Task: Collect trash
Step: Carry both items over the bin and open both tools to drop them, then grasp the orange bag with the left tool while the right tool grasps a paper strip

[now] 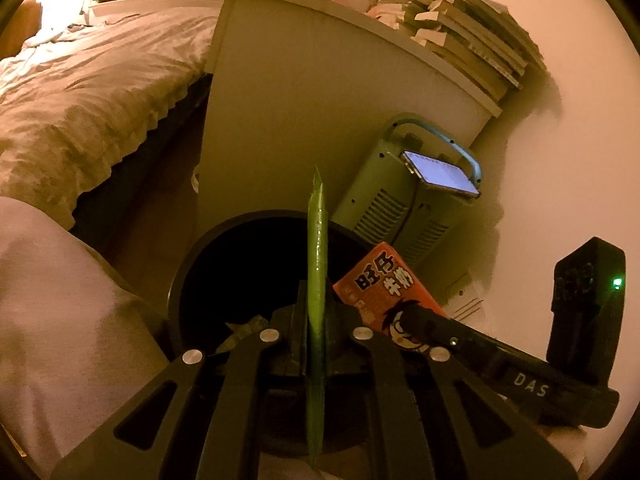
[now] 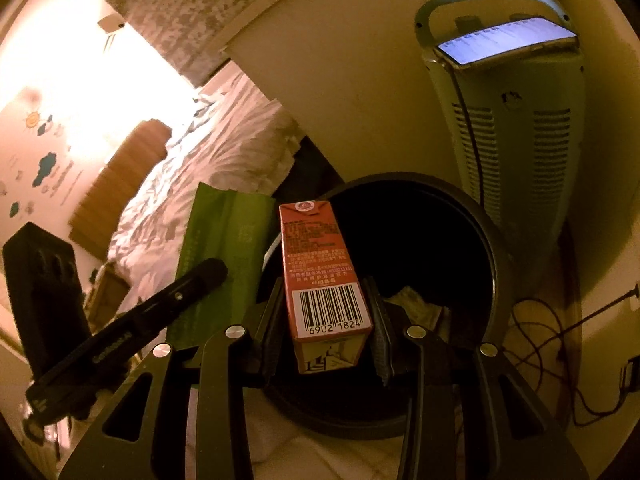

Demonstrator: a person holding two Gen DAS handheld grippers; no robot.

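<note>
We log a home bedroom: rumpled bed, wall stickers, stacked books on a white cabinet, dark bin beside a heater.

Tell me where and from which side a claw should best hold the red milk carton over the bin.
Grip the red milk carton across its two narrow side faces, near the base end, coming from behind the base along its length. The box is long and flat-sided, so parallel pads seat flush. The right claw holds it that way now, the sealed top pointing out over the trash bin.
</note>
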